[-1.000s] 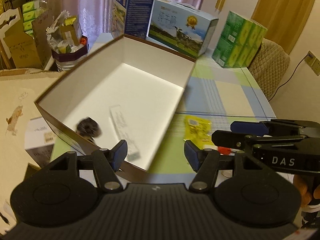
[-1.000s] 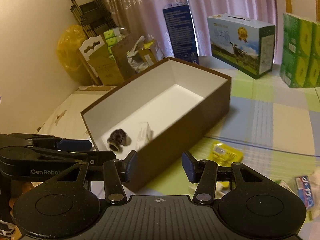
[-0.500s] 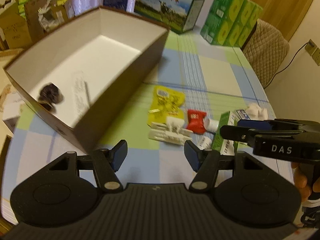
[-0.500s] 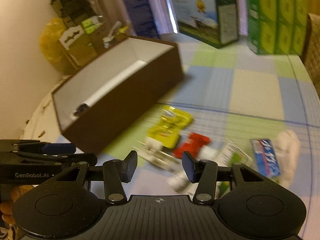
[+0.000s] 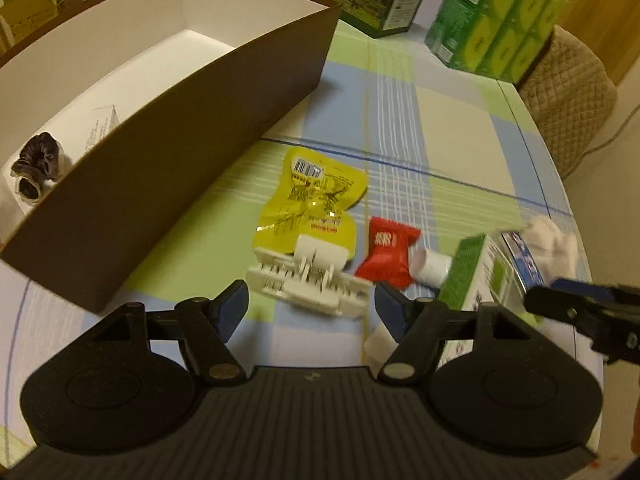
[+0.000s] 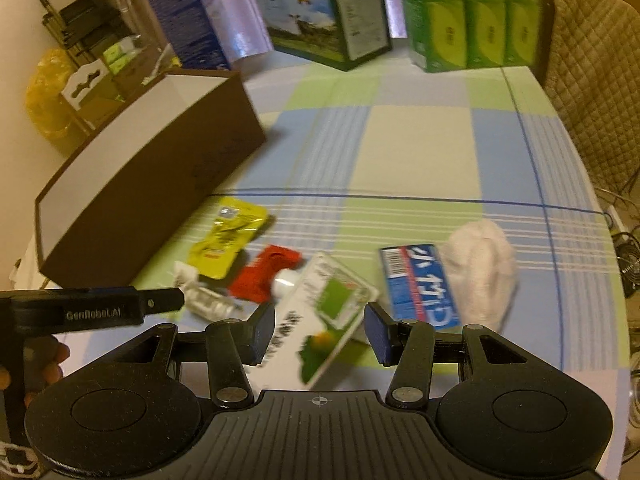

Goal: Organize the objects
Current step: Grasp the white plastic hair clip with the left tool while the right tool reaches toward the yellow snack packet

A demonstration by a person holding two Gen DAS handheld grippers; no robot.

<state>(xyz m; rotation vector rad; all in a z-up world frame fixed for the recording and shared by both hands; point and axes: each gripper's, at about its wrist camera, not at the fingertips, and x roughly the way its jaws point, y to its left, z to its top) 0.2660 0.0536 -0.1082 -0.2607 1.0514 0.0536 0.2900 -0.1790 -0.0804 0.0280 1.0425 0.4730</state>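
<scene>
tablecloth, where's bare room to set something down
Free: the checked tablecloth between the brown box, the green packs and the white cloth. The box's far end is bare too. Crowded: the near strip with the yellow pouch, red packet and blue packet.

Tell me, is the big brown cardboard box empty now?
Not empty. The brown cardboard box holds a dark scrunchie-like bundle and a small white carton on its white floor.

From your left gripper's view, the box [image 5: 168, 136] sits at ten o'clock, with a small carton [image 5: 102, 126] and a scrunchie [image 5: 36, 160] inside. The pouch [image 5: 316, 200] lies at twelve, the clip [image 5: 308, 280] just before it, the sachet [image 5: 388, 252] at one.
</scene>
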